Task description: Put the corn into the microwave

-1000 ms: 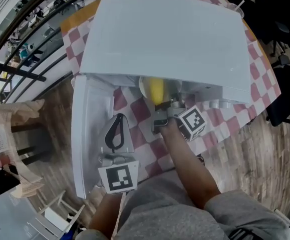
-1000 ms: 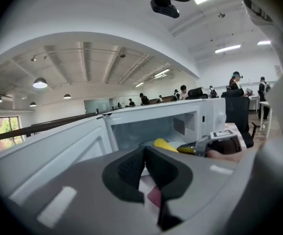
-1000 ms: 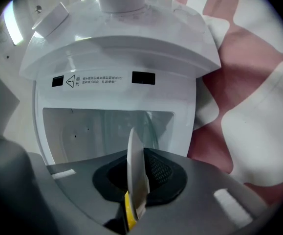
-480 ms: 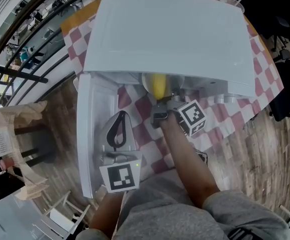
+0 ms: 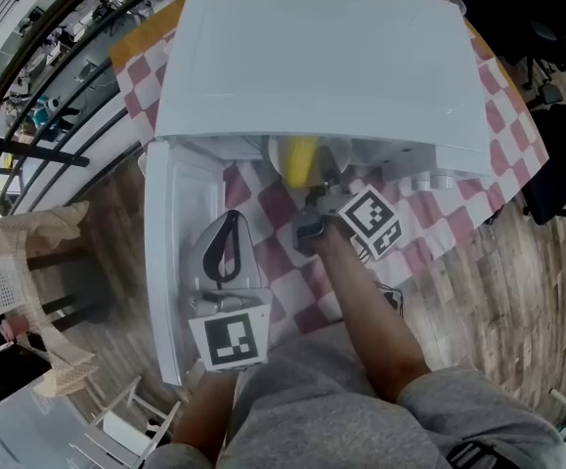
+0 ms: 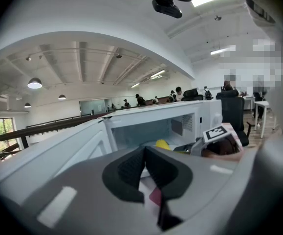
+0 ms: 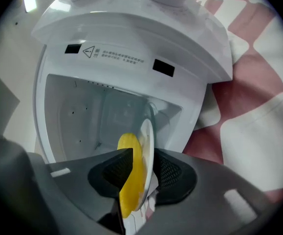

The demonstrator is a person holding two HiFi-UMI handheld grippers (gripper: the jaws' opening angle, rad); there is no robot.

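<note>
Fingers [image 7: 113, 174] of the right gripper [image 7: 140, 166], reaching level into the microwave [image 5: 322, 66] mouth, had just been opening and stood loose around the corn [image 7: 130, 180] and its plate [image 7: 146, 141]. Since earlier, the right wrist had rolled slightly. The left gripper [image 6: 145, 161] stayed closed, empty.

Yellow corn [image 7: 130, 175] — at the open white microwave's [image 5: 322, 66] mouth.
</note>
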